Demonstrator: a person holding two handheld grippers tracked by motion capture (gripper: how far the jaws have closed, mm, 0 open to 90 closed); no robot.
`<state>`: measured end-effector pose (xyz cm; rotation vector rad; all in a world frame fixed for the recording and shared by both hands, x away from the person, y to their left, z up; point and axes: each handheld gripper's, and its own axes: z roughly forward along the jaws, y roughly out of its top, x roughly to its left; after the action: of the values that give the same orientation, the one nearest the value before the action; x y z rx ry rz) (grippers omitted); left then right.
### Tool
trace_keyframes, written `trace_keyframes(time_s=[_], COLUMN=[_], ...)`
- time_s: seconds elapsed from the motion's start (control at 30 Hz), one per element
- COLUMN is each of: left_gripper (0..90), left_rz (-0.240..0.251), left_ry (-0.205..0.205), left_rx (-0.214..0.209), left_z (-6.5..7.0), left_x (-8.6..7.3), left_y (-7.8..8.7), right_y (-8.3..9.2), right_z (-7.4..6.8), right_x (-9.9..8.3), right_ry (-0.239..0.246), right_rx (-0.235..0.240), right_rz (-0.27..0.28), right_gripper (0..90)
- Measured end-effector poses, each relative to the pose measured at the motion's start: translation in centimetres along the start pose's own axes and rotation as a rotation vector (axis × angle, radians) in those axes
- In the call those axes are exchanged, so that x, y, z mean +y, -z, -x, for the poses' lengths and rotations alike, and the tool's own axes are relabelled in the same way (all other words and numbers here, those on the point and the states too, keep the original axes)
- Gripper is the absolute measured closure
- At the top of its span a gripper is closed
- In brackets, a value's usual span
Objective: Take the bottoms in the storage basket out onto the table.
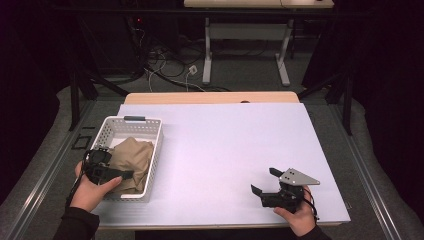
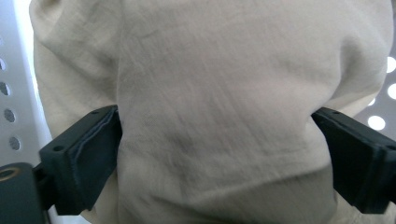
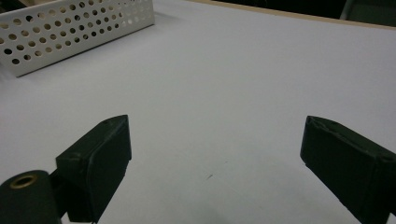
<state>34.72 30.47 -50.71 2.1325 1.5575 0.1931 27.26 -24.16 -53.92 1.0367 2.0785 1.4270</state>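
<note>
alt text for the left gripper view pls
A bunched beige cloth sits between the left gripper's two black fingers, which flank it on either side. The perforated white wall of a basket shows at the left edge and again at the right edge.

My left gripper [image 1: 112,172]: over the basket [image 1: 150,150], jaws spread around cloth [image 2: 224,112]. My right gripper [image 1: 265,181]: well right of basket, jaws apart, nothing between.
</note>
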Motion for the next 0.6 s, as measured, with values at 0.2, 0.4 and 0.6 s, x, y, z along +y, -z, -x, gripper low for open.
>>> trace_keyframes(time_s=[0.2, 0.4, 0.6], left_gripper=[11.3, 15.7, 20.4], left_rz=[-0.004, 0.000, -0.008], left_ry=[0.006, 0.023, 0.021], left_rx=[-0.002, 0.004, 0.013], left_z=[-0.13, -0.11, -0.06], left_x=[0.02, -0.01, 0.03], left_y=[0.05, 0.03, 0.00], right_y=[0.00, 0.01, 0.04], right_z=[-0.01, -0.01, 0.00], right_x=[0.01, 0.01, 0.02], right_ry=[0.001, 0.005, 0.007], right_rx=[0.003, 0.002, 0.001], right_rz=[-0.005, -0.010, -0.011], right_gripper=[9.0, 9.3, 9.5])
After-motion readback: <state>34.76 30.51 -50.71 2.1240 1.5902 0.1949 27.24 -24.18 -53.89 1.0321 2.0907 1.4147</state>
